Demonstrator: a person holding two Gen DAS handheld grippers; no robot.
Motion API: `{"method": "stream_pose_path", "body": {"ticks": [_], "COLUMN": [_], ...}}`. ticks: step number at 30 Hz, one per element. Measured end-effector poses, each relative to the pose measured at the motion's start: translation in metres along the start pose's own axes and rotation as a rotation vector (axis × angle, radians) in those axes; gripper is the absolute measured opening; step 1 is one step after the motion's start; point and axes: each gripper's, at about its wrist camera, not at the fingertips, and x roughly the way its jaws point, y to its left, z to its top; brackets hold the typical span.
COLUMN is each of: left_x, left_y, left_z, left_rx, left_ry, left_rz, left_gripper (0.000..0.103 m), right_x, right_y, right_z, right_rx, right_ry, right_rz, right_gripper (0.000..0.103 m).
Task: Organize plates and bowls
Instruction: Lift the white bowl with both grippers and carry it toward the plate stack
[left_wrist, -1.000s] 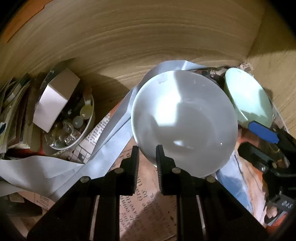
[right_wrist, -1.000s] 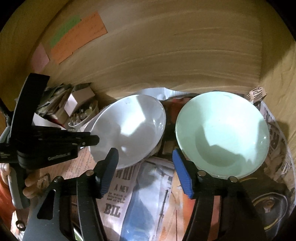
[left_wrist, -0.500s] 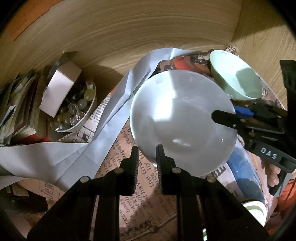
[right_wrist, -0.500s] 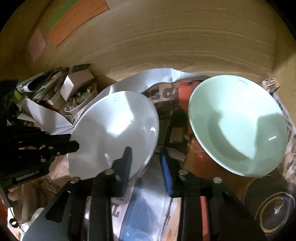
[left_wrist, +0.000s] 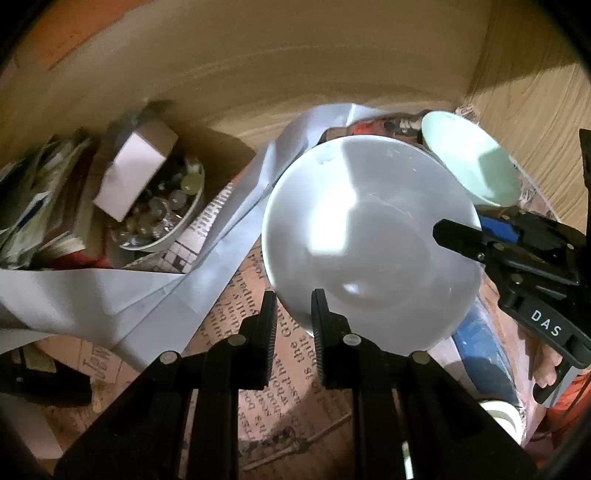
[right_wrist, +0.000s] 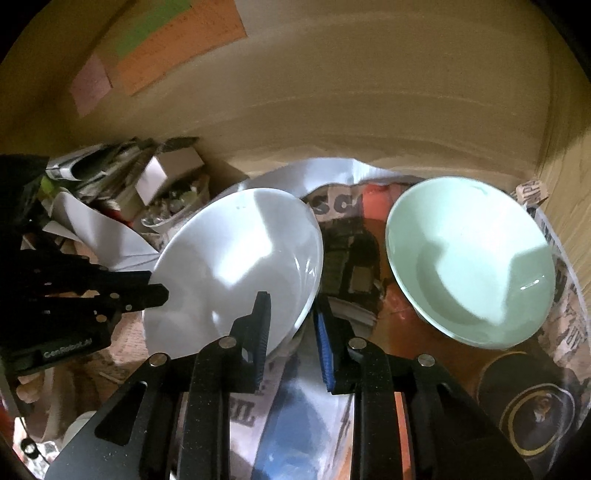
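Observation:
A white bowl (left_wrist: 369, 240) (right_wrist: 236, 266) is tilted over the newspaper lining, with both grippers on its rim. My left gripper (left_wrist: 293, 317) is shut on the bowl's near edge, and it shows in the right wrist view as black fingers (right_wrist: 147, 291) at the bowl's left side. My right gripper (right_wrist: 291, 321), with blue pads, is shut on the bowl's right edge, and in the left wrist view its fingertip (left_wrist: 454, 236) reaches over that edge. A pale green bowl (right_wrist: 469, 258) (left_wrist: 472, 166) stands apart to the right by the wooden side wall.
A small bowl of glass marbles (left_wrist: 162, 210) with a white box (left_wrist: 136, 173) on it stands at the left beside stacked papers (left_wrist: 37, 199). Loose white paper sheets (left_wrist: 110, 291) lie on the newspaper. Wooden walls close the back and the right. A black round object (right_wrist: 535, 406) lies at the front right.
My right gripper went from open between the two bowls to shut on the white bowl's right rim. The white bowl now sits a little further from the green one.

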Motion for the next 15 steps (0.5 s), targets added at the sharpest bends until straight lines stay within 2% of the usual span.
{"method": "stream_pose_path", "body": {"ticks": [15], "left_x": [-0.074], "left_y": [0.007], "left_z": [-0.031], "left_rx": [-0.056], "left_ry": [-0.162], "left_rz": [0.013], "left_gripper": [0.018], "right_x": [-0.048], "right_y": [0.031], "right_z": [-0.004], "right_rx": [-0.023], "right_ry": [-0.086], "right_rz": [0.032], "right_gripper": [0.021]}}
